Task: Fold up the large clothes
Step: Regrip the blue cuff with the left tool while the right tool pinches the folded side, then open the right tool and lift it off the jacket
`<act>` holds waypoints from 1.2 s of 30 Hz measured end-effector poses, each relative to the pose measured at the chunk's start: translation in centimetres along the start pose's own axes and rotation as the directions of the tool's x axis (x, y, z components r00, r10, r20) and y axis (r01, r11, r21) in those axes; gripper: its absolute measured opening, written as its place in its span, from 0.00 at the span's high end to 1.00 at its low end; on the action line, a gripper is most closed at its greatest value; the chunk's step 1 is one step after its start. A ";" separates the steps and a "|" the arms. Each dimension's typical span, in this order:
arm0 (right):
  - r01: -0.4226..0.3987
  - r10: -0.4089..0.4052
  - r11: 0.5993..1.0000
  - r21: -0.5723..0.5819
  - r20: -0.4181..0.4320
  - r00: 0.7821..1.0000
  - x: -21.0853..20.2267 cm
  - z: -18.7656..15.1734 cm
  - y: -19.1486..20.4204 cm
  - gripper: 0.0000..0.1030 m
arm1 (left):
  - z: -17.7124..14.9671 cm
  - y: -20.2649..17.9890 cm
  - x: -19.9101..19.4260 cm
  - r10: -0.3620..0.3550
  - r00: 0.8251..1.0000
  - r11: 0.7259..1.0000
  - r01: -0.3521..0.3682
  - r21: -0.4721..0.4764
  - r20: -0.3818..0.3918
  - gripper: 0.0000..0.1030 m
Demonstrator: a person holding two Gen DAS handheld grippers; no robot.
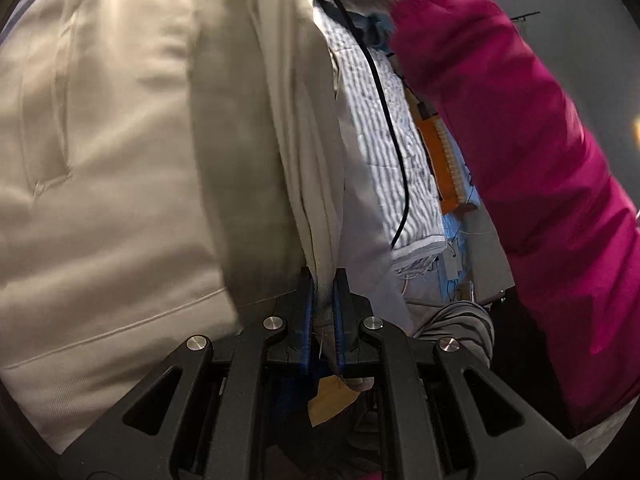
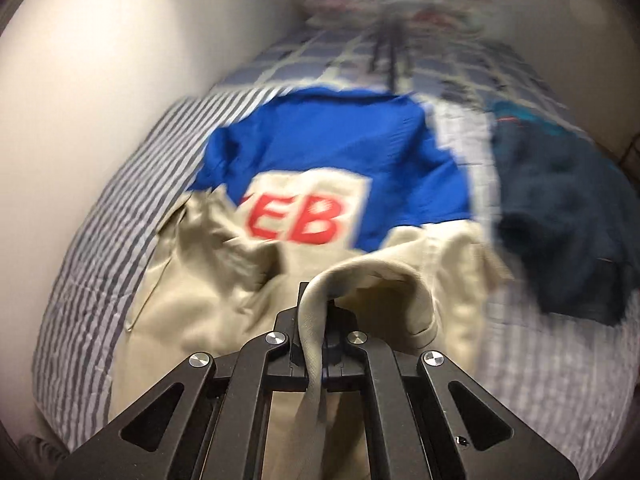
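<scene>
Beige garment (image 2: 208, 280): large, crumpled, lying on a striped bedspread (image 2: 92, 240) with its far edge overlapping a blue shirt (image 2: 332, 140) that bears red letters on a white patch. Right gripper (image 2: 316, 312): jaws pressed on a thick beige fold that loops over the fingers and hangs down between them. Left gripper (image 1: 324, 300): jaws pinching a bunched beige edge, cloth rising away from the blue-padded fingers (image 1: 306, 312) and filling the left of that view, a seamed pocket visible on it. Dark garment (image 2: 560, 220): heaped on the bedspread to the right of the blue shirt, apart from the beige one. Magenta sleeve (image 1: 520, 160): crosses the right of the left wrist view. Black cable (image 1: 384, 100): runs over the striped bedspread beside the held cloth. Both views blurred; finer detail cannot be told.
</scene>
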State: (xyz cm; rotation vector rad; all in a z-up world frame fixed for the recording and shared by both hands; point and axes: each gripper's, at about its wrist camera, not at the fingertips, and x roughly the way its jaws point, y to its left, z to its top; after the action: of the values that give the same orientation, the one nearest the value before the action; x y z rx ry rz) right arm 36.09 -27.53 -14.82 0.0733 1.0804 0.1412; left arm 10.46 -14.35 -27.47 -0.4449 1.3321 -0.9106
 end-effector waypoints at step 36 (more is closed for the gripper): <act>-0.069 0.068 0.997 -0.039 -0.045 0.997 -2.8 -2.7 -1.5 0.75 | -0.9 1.1 -1.6 0.007 1.000 1.000 -0.007 0.000 0.022 0.94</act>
State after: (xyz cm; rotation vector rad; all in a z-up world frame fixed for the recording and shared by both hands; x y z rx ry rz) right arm 32.55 -29.50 -13.83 0.0715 1.1182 0.2269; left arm 10.02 -12.25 -27.42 -0.4488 1.3130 -0.8980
